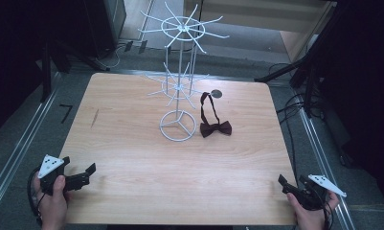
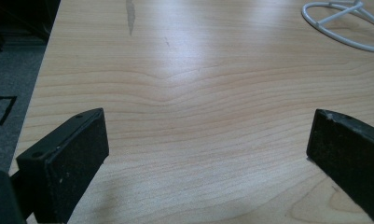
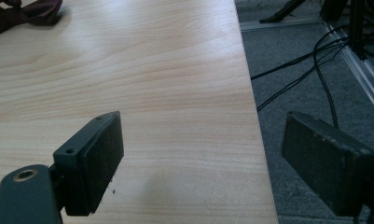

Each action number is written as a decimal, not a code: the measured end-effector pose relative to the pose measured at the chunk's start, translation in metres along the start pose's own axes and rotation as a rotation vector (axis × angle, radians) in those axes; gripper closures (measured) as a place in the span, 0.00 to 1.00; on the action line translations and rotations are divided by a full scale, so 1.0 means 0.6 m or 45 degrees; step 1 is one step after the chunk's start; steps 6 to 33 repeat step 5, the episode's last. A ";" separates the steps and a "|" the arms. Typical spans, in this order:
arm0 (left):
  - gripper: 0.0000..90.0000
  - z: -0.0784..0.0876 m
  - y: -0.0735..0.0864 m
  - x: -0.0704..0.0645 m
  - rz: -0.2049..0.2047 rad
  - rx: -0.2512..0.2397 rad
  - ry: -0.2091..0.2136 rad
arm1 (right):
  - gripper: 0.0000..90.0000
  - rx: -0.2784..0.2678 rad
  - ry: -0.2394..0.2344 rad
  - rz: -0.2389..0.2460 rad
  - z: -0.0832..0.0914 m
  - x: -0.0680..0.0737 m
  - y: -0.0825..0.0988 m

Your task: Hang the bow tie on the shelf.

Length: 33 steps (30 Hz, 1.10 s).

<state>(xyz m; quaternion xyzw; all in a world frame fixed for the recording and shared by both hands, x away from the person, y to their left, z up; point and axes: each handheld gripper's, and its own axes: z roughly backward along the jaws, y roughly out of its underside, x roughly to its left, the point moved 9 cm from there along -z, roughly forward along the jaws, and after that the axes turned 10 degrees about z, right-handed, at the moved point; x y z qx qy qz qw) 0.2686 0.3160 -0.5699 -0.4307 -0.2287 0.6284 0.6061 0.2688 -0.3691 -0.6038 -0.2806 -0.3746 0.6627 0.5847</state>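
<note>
At the near table corners, my left gripper [image 1: 84, 175] and right gripper [image 1: 289, 185] rest with jaws spread wide, empty. Well ahead lies the bow tie [image 1: 216, 128] — just beside the rack [image 1: 178, 125] base. It looks light, limp, snag-prone — I'd pinch its centre knot.

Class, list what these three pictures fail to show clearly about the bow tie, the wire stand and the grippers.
- Dark red fabric bow tie: cut off by the top left edge in the right gripper view.
- White wire display stand: left gripper view shows part of its ring base; the top edge cuts the rest.
- Small dark round spot on the wooden table: too small to identify in the high view.
</note>
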 end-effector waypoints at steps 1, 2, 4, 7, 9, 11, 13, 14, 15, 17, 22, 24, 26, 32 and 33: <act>0.00 0.000 0.000 0.000 -0.002 0.001 0.000 | 0.15 0.003 -0.001 -0.008 -0.001 -0.002 0.000; 0.00 0.000 0.000 0.000 -0.003 0.001 -0.003 | 0.15 0.005 0.003 -0.010 -0.002 -0.003 0.000; 0.00 0.000 0.000 0.000 -0.004 0.001 -0.005 | 0.15 0.004 0.009 -0.007 -0.002 -0.003 -0.001; 0.00 0.000 0.000 0.000 -0.004 0.001 -0.005 | 0.15 0.003 0.018 -0.003 -0.003 -0.003 -0.001; 0.00 0.000 0.000 0.000 -0.004 0.001 -0.005 | 0.15 0.003 0.018 -0.003 -0.003 -0.003 -0.001; 0.00 0.000 0.000 0.000 -0.004 0.001 -0.005 | 0.15 0.003 0.018 -0.003 -0.003 -0.003 -0.001; 0.00 0.000 0.000 0.000 -0.004 0.001 -0.005 | 0.15 0.003 0.018 -0.003 -0.003 -0.003 -0.001; 0.00 0.000 0.000 0.000 -0.004 0.001 -0.005 | 0.15 0.003 0.018 -0.003 -0.003 -0.003 -0.001; 0.00 0.000 0.000 0.000 -0.004 0.001 -0.005 | 0.15 0.003 0.018 -0.003 -0.003 -0.003 -0.001; 0.00 0.000 0.000 0.000 -0.004 0.001 -0.005 | 0.15 0.003 0.018 -0.003 -0.003 -0.003 -0.001; 0.00 0.000 0.000 0.000 -0.004 0.001 -0.005 | 0.15 0.003 0.018 -0.003 -0.003 -0.003 -0.001; 0.00 0.000 0.000 0.000 -0.004 0.001 -0.005 | 0.15 0.003 0.018 -0.003 -0.003 -0.003 -0.001; 0.00 0.000 0.000 0.000 -0.004 0.001 -0.005 | 0.15 0.003 0.018 -0.003 -0.003 -0.003 -0.001; 0.00 0.000 0.000 0.000 -0.004 0.001 -0.005 | 0.15 0.003 0.018 -0.003 -0.003 -0.003 -0.001; 0.00 0.000 0.000 0.000 -0.004 0.001 -0.005 | 0.15 0.003 0.018 -0.003 -0.003 -0.003 -0.001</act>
